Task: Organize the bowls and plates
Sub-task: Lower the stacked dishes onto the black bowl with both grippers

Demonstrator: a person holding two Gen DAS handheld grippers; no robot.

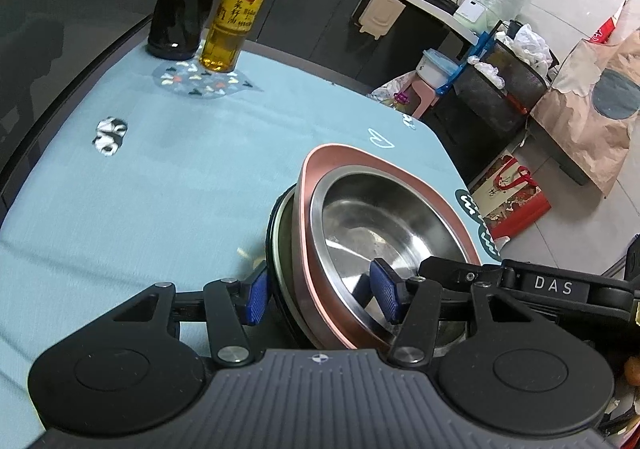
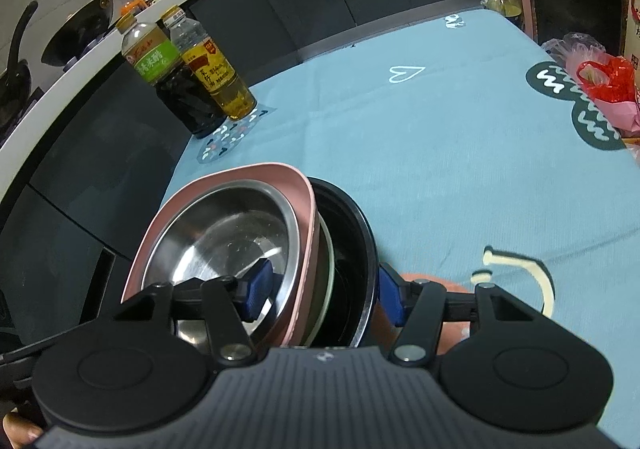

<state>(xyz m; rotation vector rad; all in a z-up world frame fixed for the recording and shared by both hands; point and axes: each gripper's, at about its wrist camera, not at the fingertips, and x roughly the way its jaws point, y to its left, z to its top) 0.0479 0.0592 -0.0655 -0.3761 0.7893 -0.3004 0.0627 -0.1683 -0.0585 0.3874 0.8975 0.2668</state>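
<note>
Both-sided, stacked bowls [image 1: 384, 233] between each hand-held gripper [image 1: 322, 295].

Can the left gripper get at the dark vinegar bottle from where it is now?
Probably not directly. The left gripper straddles the rim of the stacked bowls, so it must lift clear first. Beyond that, bare tablecloth leads to the vinegar bottle, with the oil bottle touching beside it.

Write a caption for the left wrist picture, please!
Left gripper straddling the rims of stacked bowls on a blue tablecloth.
</note>
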